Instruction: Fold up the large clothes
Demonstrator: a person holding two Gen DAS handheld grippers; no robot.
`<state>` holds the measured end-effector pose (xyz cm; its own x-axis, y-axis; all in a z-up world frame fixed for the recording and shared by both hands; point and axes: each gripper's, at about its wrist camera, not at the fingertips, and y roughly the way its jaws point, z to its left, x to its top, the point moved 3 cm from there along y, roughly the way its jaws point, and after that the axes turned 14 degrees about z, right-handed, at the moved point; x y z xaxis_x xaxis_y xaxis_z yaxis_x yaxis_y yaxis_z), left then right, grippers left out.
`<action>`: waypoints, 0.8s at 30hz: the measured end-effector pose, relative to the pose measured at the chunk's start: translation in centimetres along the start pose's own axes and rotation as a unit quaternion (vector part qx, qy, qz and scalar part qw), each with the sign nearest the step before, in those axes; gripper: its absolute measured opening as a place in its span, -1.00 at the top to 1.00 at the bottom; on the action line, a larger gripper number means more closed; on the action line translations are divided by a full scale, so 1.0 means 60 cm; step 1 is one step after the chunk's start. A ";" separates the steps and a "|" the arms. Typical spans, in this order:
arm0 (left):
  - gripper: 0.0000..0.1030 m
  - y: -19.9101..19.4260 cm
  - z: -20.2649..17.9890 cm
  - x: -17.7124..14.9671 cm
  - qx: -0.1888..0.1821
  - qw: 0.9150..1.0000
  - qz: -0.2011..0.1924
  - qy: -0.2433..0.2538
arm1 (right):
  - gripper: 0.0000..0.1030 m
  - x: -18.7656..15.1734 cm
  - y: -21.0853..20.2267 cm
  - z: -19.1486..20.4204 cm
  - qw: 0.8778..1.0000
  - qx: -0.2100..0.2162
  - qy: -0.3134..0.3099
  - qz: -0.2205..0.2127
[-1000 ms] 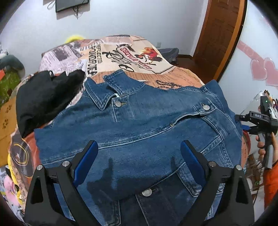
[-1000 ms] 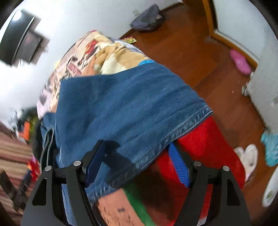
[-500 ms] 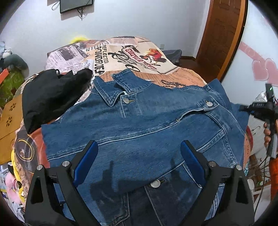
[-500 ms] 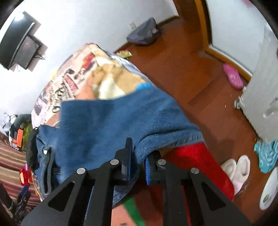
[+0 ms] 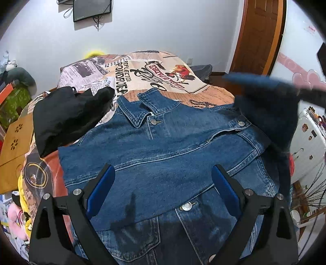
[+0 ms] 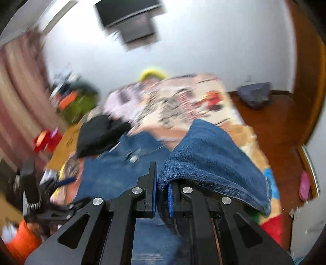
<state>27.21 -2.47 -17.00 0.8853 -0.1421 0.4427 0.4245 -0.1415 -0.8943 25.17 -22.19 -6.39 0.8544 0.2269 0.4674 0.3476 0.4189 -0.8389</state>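
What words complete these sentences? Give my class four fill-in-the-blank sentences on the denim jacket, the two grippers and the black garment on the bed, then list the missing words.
1. The right gripper is shut on the jacket's ____.
2. The left gripper has its jaws ____ above the denim jacket.
3. The black garment lies beside the jacket's ____.
4. The screen hangs on the ____.

Missing words: sleeve; open; collar; wall

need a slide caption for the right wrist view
Right tongs shut on the denim jacket's sleeve, lifted above the bed.
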 end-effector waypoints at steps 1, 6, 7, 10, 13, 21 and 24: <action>-0.86 -0.002 0.002 -0.003 -0.001 1.000 0.000 -0.002 | 0.85 -0.008 0.029 0.009 1.000 0.005 -0.002 0.023; -0.86 -0.012 0.013 -0.014 -0.006 1.000 -0.003 -0.007 | 0.80 -0.043 0.121 0.019 0.995 -0.002 -0.006 0.098; -0.86 -0.014 0.015 -0.017 -0.004 1.000 -0.003 -0.007 | 0.77 -0.046 0.124 0.026 0.995 -0.009 -0.011 0.104; -0.86 -0.016 0.021 -0.021 0.000 1.000 -0.002 -0.010 | 0.77 -0.048 0.111 0.031 0.994 -0.034 -0.016 0.106; -0.86 -0.015 0.022 -0.021 0.001 1.000 -0.001 -0.014 | 0.45 -0.038 0.080 0.023 0.994 -0.038 0.013 0.104; -0.86 -0.017 0.001 -0.011 0.005 1.000 -0.007 -0.006 | -0.18 -0.030 -0.022 -0.029 0.996 -0.043 0.075 -0.001; -0.86 -0.018 -0.009 -0.004 0.007 1.000 -0.011 -0.002 | -0.25 -0.029 -0.039 -0.074 0.991 -0.049 0.123 -0.018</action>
<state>26.43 -2.82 -16.07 0.8764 -0.1341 0.4626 0.4470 -0.1311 -0.8849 24.57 -27.48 -6.47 0.9049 -0.0120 0.4255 0.4048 0.3329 -0.8516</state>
